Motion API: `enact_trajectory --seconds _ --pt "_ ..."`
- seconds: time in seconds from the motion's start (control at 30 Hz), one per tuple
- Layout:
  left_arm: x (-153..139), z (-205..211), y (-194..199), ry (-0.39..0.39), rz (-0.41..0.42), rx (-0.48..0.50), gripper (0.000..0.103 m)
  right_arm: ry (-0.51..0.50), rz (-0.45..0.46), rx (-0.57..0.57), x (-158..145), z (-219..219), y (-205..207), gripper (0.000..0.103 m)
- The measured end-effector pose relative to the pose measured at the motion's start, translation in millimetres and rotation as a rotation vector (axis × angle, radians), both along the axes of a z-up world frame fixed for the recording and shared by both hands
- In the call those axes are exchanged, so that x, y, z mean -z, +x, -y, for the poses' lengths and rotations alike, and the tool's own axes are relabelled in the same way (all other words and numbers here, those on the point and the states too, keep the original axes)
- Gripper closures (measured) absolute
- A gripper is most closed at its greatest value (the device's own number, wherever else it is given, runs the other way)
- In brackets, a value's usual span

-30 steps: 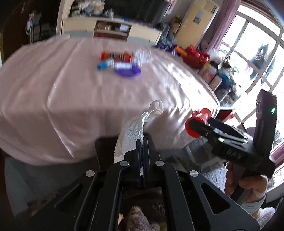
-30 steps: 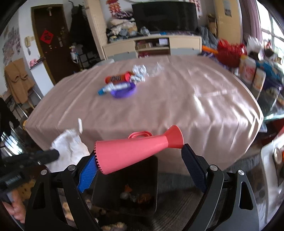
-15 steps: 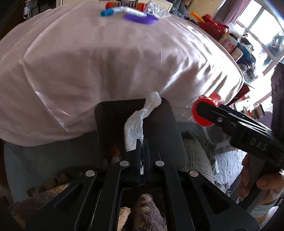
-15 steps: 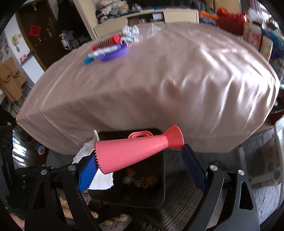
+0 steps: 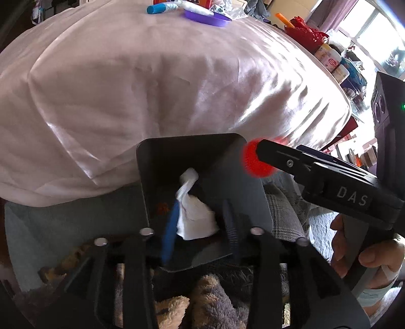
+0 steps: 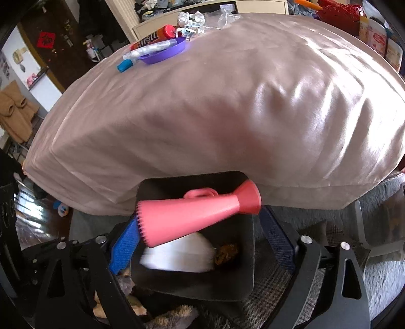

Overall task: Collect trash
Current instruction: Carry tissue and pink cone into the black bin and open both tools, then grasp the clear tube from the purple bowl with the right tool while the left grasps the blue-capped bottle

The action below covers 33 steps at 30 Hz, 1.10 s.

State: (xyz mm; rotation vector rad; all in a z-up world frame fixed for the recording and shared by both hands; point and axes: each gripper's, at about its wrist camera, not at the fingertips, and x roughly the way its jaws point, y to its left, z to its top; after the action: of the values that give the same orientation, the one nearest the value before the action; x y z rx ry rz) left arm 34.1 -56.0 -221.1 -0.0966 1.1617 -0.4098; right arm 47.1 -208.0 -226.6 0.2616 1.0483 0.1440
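Observation:
A dark bin (image 5: 177, 149) stands on the floor against the table's draped edge; it also shows in the right wrist view (image 6: 192, 286). My left gripper (image 5: 200, 225) is open just above the bin, and a crumpled white tissue (image 5: 195, 215) sits loose between its spread fingers, inside the bin. The tissue shows blurred in the right wrist view (image 6: 179, 253). My right gripper (image 6: 202, 232) holds a pink cone-shaped horn (image 6: 192, 215) crosswise over the bin; its red toothed end shows in the left wrist view (image 5: 255, 162).
The table under a pink cloth (image 6: 227, 101) carries a purple dish (image 6: 164, 52), a blue-capped tube (image 6: 144, 55), an orange candy tube (image 6: 154, 38) and crumpled foil (image 6: 189, 19) at its far side. Plush toys (image 5: 202, 303) lie on the floor beside the bin.
Both grippers dropped from table height down to the bin. My left gripper opened and let go of the white tissue, which fell into the bin. The right still holds the horn.

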Motion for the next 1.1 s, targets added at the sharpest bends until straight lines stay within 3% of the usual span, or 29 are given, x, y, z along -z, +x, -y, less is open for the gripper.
enact_trajectory --seconds 0.27,0.53,0.9,1.1 --pt "-8.9 -4.9 -0.8 -0.002 0.021 -0.025 0.05 -0.001 0.03 0.041 -12.3 13.6 0.1 0.006" --pt "-49.7 -19.5 -0.2 -0.022 0.108 -0.058 0.041 -0.022 0.097 0.087 -40.4 36.1 0.9 0.006" --pt "-106.6 -54.0 33.8 0.061 0.234 -0.108 0.04 -0.068 0.216 0.098 -88.7 43.2 29.4 0.006" --pt "-116.7 -69.7 66.7 0.078 0.251 -0.134 0.035 -0.077 0.245 0.068 -96.8 31.6 57.3 0.006"
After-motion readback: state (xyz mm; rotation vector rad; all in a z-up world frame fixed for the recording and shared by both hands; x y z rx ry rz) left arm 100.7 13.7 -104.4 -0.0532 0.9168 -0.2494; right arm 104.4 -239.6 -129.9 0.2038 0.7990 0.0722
